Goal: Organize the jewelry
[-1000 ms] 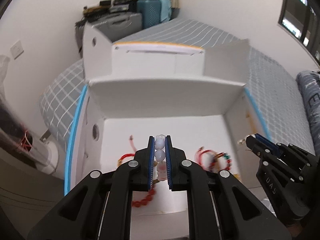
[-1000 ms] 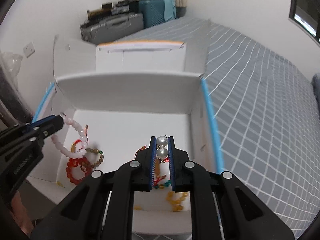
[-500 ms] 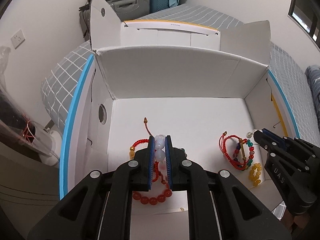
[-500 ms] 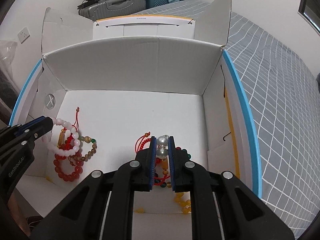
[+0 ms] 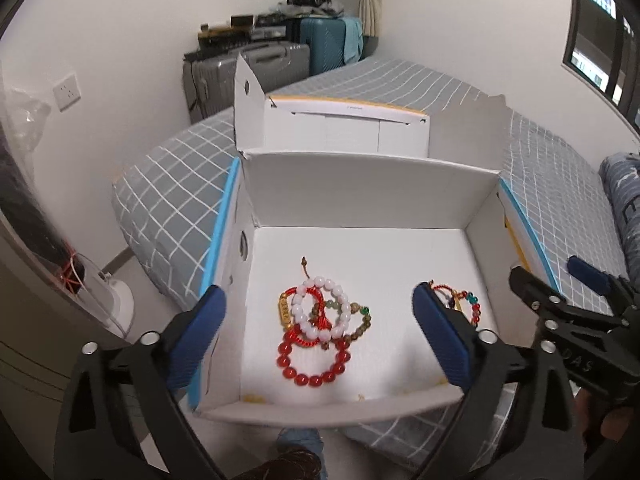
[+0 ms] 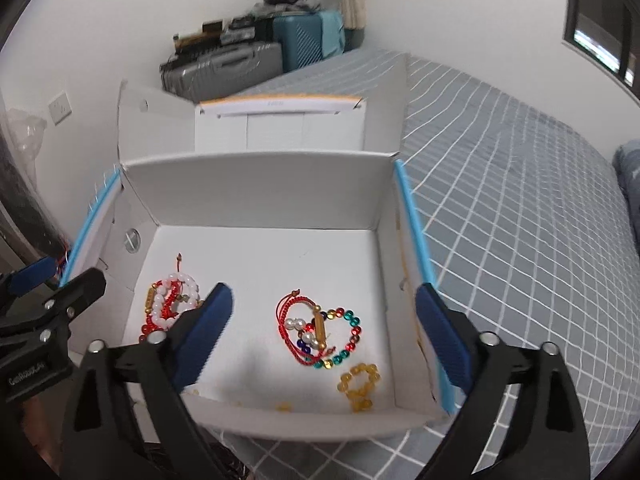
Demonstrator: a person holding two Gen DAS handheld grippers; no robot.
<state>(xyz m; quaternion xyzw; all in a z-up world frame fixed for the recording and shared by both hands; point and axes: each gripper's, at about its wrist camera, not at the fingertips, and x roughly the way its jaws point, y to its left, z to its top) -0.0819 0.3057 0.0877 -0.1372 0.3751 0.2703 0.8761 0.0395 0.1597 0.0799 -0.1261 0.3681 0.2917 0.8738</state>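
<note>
You have just let go with both claws: your left gripper (image 5: 318, 320) and right gripper (image 6: 322, 328) now hang spread wide and empty above the white box (image 5: 360, 200). The pale bead bracelet (image 5: 320, 308) you held half a second ago lies on the left pile, at 6 o'clock of the floor; the pearl bracelet (image 6: 306, 330) rests on the right pile. Both drops look done.

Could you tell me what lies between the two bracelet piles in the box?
Only bare white box floor separates the left pile and right pile, per the right wrist view.
</note>
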